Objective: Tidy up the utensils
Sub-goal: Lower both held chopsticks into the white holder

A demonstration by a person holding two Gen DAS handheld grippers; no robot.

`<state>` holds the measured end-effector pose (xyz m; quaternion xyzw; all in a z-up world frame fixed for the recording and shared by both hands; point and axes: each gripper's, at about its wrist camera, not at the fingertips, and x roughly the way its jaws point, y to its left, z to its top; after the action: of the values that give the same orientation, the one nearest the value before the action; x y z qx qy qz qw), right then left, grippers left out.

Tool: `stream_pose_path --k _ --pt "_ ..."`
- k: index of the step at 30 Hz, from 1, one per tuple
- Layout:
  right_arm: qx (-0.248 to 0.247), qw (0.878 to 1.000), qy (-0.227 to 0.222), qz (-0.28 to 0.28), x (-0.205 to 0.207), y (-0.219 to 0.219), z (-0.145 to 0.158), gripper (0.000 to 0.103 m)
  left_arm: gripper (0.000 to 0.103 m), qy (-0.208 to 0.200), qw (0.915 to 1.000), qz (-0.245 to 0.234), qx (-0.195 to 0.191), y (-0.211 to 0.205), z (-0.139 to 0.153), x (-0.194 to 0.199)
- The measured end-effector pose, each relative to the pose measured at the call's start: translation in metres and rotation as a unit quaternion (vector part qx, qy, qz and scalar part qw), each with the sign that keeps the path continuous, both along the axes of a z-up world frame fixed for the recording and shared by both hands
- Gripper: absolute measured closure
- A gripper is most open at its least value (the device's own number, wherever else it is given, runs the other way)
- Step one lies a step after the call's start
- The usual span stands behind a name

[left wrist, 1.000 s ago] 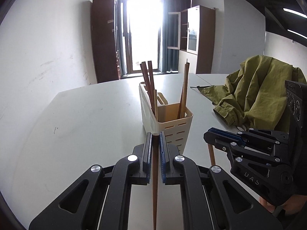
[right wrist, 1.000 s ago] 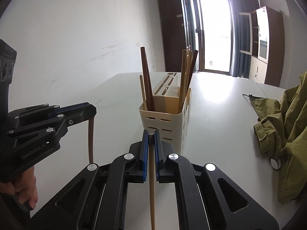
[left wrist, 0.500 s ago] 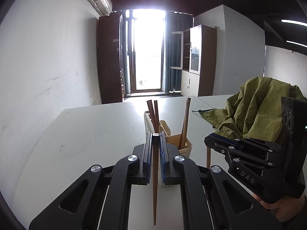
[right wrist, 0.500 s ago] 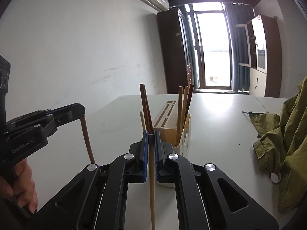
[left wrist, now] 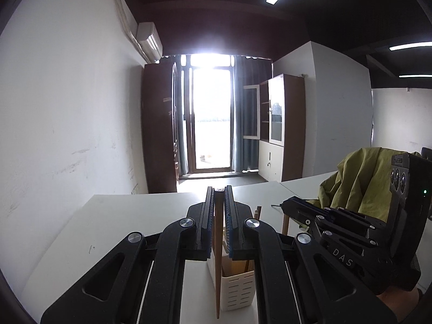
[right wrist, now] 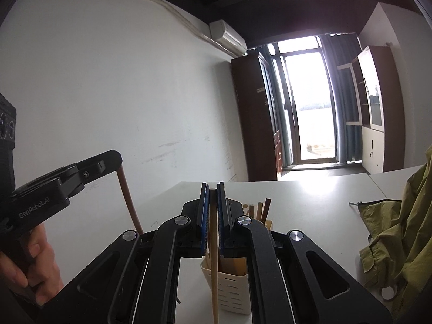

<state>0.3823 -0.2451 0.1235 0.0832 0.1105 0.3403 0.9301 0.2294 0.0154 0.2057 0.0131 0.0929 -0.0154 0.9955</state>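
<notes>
- Left gripper (left wrist: 219, 197) clamped on a reddish chopstick (left wrist: 216, 264), hanging upright, tip just left of the holder (left wrist: 237, 289) (rim mostly hidden).
- Holder below and ahead of both grippers.
- Right gripper (right wrist: 213, 193) clamped on a pale chopstick (right wrist: 214, 270), upright before the holder; lower end cut off.

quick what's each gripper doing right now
left gripper: closed on a reddish-brown chopstick
right gripper: closed on a pale wooden chopstick
</notes>
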Motion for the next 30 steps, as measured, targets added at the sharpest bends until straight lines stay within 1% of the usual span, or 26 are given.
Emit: stream_pose_path --k 4,9,12,16,20,24,30 --pt "0.023 0.999 -0.032 0.002 0.001 -0.005 0.015 0.096 0.096 -0.021 0.9998 0.0 -0.003 -0.003 0.011 0.002" --pt "0.055 0.996 -0.071 -0.001 0.002 -0.011 0.034 0.096 0.096 -0.062 0.9979 0.001 -0.017 -0.006 0.021 0.001" --pt "0.067 0.993 -0.093 -0.004 0.005 -0.012 0.043 0.096 0.096 -0.075 0.997 -0.004 -0.018 -0.011 0.023 0.006" --pt "0.059 0.992 -0.112 -0.008 0.011 -0.008 0.045 0.096 0.096 -0.08 0.9966 -0.008 -0.014 -0.015 0.025 0.018" --pt "0.074 0.99 -0.118 -0.002 0.02 -0.011 0.039 0.096 0.096 -0.091 0.9957 -0.015 -0.013 -0.019 0.029 0.026" --pt "0.071 0.992 -0.107 -0.001 0.027 -0.007 0.029 0.096 0.096 -0.084 0.9964 -0.014 -0.008 -0.022 0.024 0.036" --pt "0.06 0.994 -0.091 0.006 0.036 0.003 0.005 0.096 0.096 -0.047 0.9988 -0.013 -0.008 -0.018 -0.009 0.06"
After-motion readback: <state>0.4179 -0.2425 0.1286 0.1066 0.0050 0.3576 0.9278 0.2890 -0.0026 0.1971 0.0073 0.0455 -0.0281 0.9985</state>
